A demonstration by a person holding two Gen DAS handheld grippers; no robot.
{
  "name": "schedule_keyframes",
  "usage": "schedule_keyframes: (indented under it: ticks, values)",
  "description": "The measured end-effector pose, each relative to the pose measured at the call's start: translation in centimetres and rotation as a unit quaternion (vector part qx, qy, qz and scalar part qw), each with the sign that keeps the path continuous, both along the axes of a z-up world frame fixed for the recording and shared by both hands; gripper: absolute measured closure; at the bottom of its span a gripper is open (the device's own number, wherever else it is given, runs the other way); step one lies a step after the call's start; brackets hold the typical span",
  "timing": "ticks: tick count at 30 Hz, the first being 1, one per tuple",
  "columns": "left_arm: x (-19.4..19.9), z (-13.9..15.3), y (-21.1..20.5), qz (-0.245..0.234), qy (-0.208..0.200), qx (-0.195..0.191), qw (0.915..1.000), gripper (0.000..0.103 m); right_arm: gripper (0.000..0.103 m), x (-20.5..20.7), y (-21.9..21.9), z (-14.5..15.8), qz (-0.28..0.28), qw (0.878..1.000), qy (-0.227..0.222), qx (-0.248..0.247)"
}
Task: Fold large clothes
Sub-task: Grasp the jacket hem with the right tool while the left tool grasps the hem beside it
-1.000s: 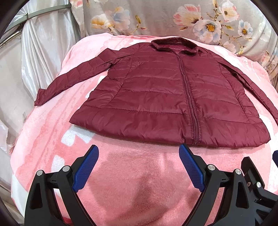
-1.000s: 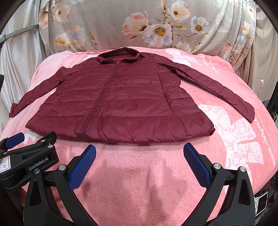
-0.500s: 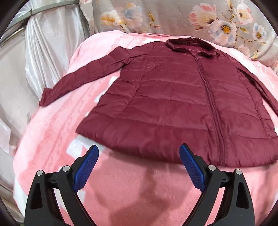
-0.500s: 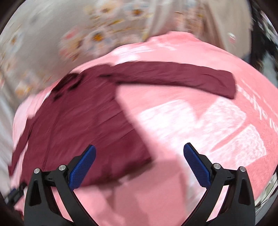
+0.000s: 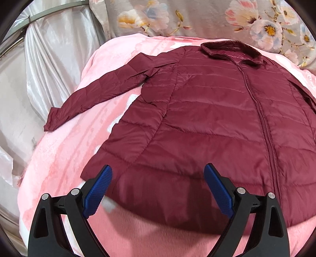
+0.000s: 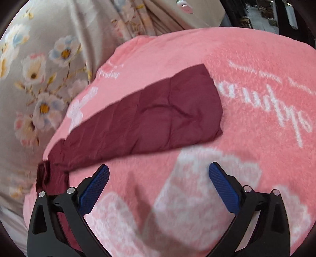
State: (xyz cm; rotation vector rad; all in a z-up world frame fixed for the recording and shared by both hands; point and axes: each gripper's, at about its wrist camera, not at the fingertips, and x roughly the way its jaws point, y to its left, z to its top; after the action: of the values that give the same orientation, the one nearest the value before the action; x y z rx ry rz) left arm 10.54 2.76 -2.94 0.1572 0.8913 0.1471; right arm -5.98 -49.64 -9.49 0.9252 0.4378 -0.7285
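A maroon quilted jacket point(image 5: 207, 122) lies flat, zipped, on a pink blanket, collar at the far end. Its left sleeve point(image 5: 94, 93) stretches out to the left. My left gripper point(image 5: 158, 189) is open and empty, just above the jacket's near hem at its left corner. In the right wrist view the jacket's other sleeve point(image 6: 154, 120) lies across the blanket, cuff to the right. My right gripper point(image 6: 159, 189) is open and empty, just short of that sleeve, over bare blanket.
The pink blanket point(image 5: 65, 158) with white print point(image 6: 266, 96) covers a rounded surface. Floral fabric point(image 5: 197, 17) hangs behind it, and silvery drapes point(image 5: 29, 69) stand at the left. The blanket drops off at its left edge.
My left gripper has moved forward to the jacket's hem. My right gripper has swung right and closed in on the right sleeve. Both stay open.
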Motion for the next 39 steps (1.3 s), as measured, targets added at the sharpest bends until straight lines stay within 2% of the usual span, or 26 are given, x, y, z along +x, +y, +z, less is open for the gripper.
schedule_keyframes:
  ticks: [3, 5, 6, 8, 10, 12, 14, 17, 19, 22, 25, 28, 30, 31, 32, 36, 38, 39]
  values:
    - [1.0, 0.0, 0.1, -0.006, 0.0, -0.011, 0.9999, 0.011, 0.005, 0.7, -1.3, 0.0, -0.014, 1.0, -0.006, -0.002]
    - [1.6, 0.1, 0.3, -0.009, 0.001, -0.021, 0.9997, 0.011, 0.015, 1.1, -2.3, 0.0, -0.028, 1.0, -0.012, -0.003]
    - [2.0, 0.1, 0.4, -0.007, 0.001, -0.026, 0.9996, 0.011, 0.032, 1.4, -2.9, 0.0, -0.033, 0.999, -0.01, -0.004]
    - [2.7, 0.0, 0.5, -0.006, 0.007, -0.035, 0.9993, 0.011, 0.045, 1.9, -4.3, 0.0, -0.042, 0.999, -0.016, 0.002]
    - [3.4, -0.1, 0.6, -0.005, 0.015, -0.045, 0.9989, 0.011, 0.078, 2.8, -5.4, 0.3, -0.045, 0.999, -0.019, 0.006]
    - [4.0, -0.2, 0.7, -0.004, 0.018, -0.05, 0.9986, 0.011, 0.089, 4.2, -5.7, 1.9, -0.038, 0.999, -0.031, -0.007]
    - [4.4, -0.2, 0.6, -0.004, 0.018, -0.049, 0.9986, 0.011, 0.092, 6.1, -4.4, 5.1, -0.019, 0.997, -0.044, -0.052]
    - [5.0, 0.0, 0.5, -0.003, 0.015, -0.048, 0.9987, 0.011, 0.093, 10.2, -0.1, 11.1, 0.044, 0.987, -0.072, -0.137]
    - [5.4, 0.0, 0.4, -0.002, 0.013, -0.048, 0.9988, 0.011, 0.093, 13.4, 3.7, 14.5, 0.103, 0.974, -0.091, -0.179]
    - [5.8, 0.0, 0.8, 0.004, 0.012, -0.052, 0.9986, 0.011, 0.093, 18.8, 11.1, 18.2, 0.213, 0.944, -0.109, -0.23]
    - [6.1, 0.0, 1.5, 0.011, 0.011, -0.055, 0.9984, 0.011, 0.093, 24.2, 19.9, 19.5, 0.33, 0.901, -0.116, -0.254]
    - [6.3, -0.1, 2.8, 0.021, 0.01, -0.055, 0.9982, 0.011, 0.093, 28.0, 26.8, 18.7, 0.407, 0.868, -0.114, -0.261]
    - [6.4, -0.2, 4.1, 0.032, 0.01, -0.056, 0.9978, 0.011, 0.093, 30.6, 32.0, 17.4, 0.46, 0.843, -0.104, -0.261]
    - [6.5, -0.3, 4.7, 0.037, 0.011, -0.057, 0.9976, 0.011, 0.093, 31.2, 33.5, 16.8, 0.474, 0.836, -0.1, -0.259]
    - [6.5, -0.4, 5.5, 0.043, 0.012, -0.058, 0.9973, 0.011, 0.093, 32.5, 36.1, 15.7, 0.5, 0.824, -0.094, -0.252]
    - [6.8, -0.6, 7.9, 0.063, 0.012, -0.061, 0.996, 0.011, 0.091, 34.7, 42.0, 11.7, 0.55, 0.797, -0.062, -0.242]
    - [7.0, -0.7, 9.1, 0.069, 0.013, -0.067, 0.9952, 0.011, 0.086, 35.3, 44.4, 10.2, 0.568, 0.785, -0.044, -0.246]
    - [7.2, -0.6, 9.3, 0.07, 0.014, -0.072, 0.9949, 0.011, 0.08, 35.3, 45.1, 9.8, 0.576, 0.779, -0.04, -0.246]
